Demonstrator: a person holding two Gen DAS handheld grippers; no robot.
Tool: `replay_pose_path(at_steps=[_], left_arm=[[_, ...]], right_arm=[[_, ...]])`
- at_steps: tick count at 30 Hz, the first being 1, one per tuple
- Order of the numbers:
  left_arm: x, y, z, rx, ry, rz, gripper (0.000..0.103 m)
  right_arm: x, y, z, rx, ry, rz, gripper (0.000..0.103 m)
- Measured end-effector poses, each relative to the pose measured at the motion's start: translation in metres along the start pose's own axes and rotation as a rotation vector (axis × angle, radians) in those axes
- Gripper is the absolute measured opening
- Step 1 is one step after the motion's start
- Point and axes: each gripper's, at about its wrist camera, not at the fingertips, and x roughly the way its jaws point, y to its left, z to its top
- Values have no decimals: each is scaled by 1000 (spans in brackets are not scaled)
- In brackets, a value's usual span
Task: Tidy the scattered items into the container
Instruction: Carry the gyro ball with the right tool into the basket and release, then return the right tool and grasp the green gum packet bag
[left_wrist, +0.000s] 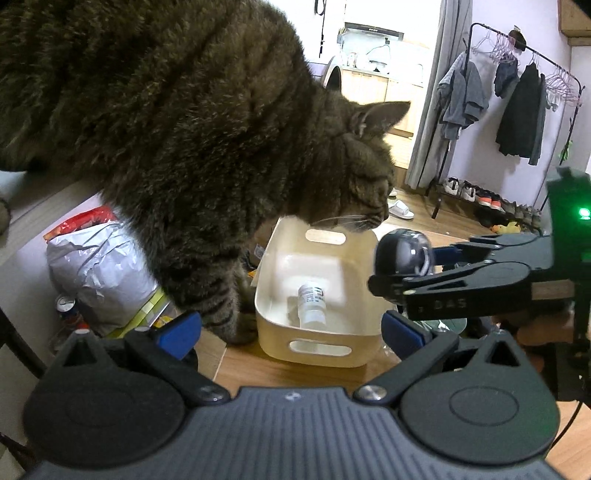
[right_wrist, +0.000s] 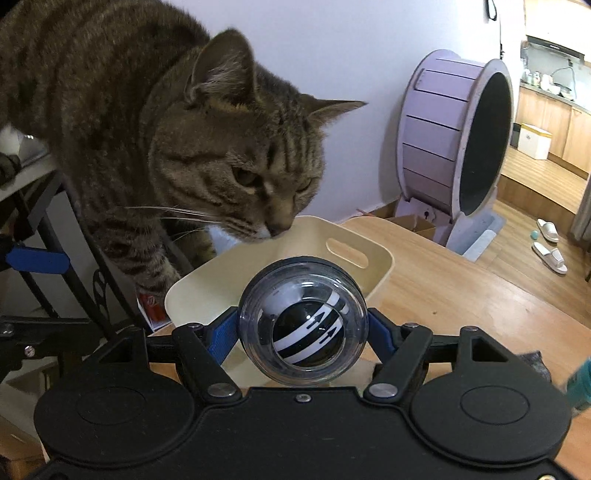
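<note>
Care is needed: the right gripper (right_wrist: 303, 332) fingers hug the clear ball (right_wrist: 303, 320), so lower it into the cream bin (left_wrist: 275, 325) at mid-frame, away from the cat's nose (right_wrist: 279, 225), while the left gripper (left_wrist: 291, 328) fingers stay wide open, holding nothing.

Left gripper (left_wrist: 290, 330): dark grey ribbed body, two round black pivot discs with raised centre rings, triangular cut-outs above them, silver screws at the link joints, one small screw on the centreline. Fingers (left_wrist: 177, 332) are black arms with blue pads.

Right gripper (right_wrist: 303, 332): same layout but plain black body, silver pivot screws, blue ribbed pads on the fingers (right_wrist: 221, 338). From the left wrist view its side shows pale embossed lettering, a green LED lit behind and a thin black cable.
</note>
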Motion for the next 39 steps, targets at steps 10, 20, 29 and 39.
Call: replay_pose_path(at_steps=[10, 20, 29, 39], left_arm=[[9, 7, 3, -4, 2, -8, 103], [11, 7, 1, 0, 12, -10, 103], [6, 0, -1, 8, 1, -22, 103], [-2, -13, -5, 20, -9, -54, 103]], right_arm=[[26, 8, 11, -75, 48, 10, 70], [32, 27, 5, -150, 32, -12, 85], [-3, 13, 5, -108, -32, -24, 94], [-45, -26, -25, 23, -50, -117, 94]])
